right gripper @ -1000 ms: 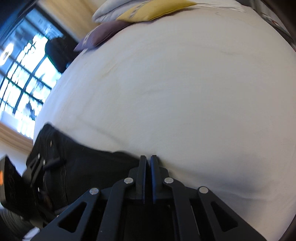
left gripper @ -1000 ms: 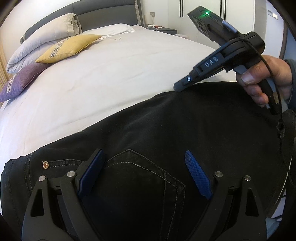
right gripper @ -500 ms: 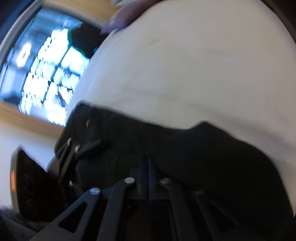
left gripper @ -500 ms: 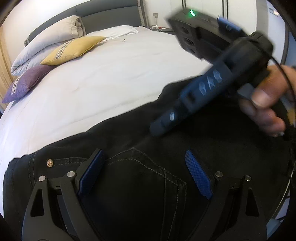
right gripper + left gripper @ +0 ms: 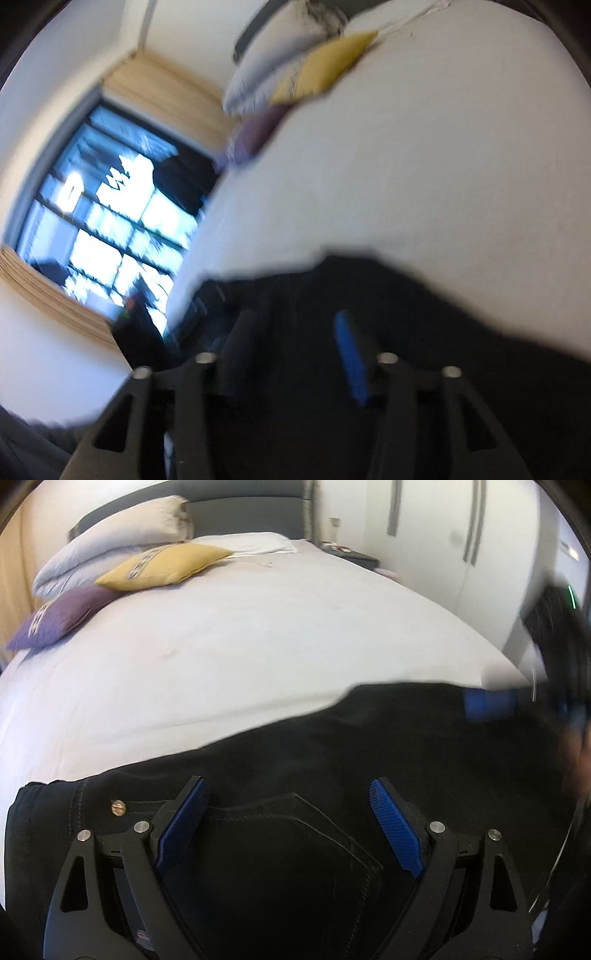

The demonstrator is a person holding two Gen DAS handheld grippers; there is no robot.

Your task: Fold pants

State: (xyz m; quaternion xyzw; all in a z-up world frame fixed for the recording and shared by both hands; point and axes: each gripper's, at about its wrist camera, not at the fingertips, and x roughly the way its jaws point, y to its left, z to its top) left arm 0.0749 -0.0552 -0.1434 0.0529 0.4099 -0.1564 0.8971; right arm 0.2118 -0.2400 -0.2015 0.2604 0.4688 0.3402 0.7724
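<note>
Black pants (image 5: 332, 746) lie across the near part of a white bed (image 5: 258, 646). My left gripper (image 5: 288, 786) hovers open just above the back pocket and waistband rivet (image 5: 119, 806), nothing between its blue pads. My right gripper (image 5: 293, 321) is blurred with motion above the pants (image 5: 406, 295). Its jaws are opening, with only the cloth lying below them. In the left wrist view it is a dark smear at the right edge, one blue pad (image 5: 487, 701) over the pants' far edge.
Yellow (image 5: 166, 566), purple (image 5: 59, 616) and white (image 5: 122, 535) pillows lie at the grey headboard. White wardrobe doors (image 5: 443, 535) stand beyond the bed at the right. A large window (image 5: 103, 221) with wooden blinds is to the left of the bed.
The right gripper, shut before, swung towards the pants' middle, then back to the right edge, and its jaws have parted. The left gripper has stayed open over the pocket, shifting slightly.
</note>
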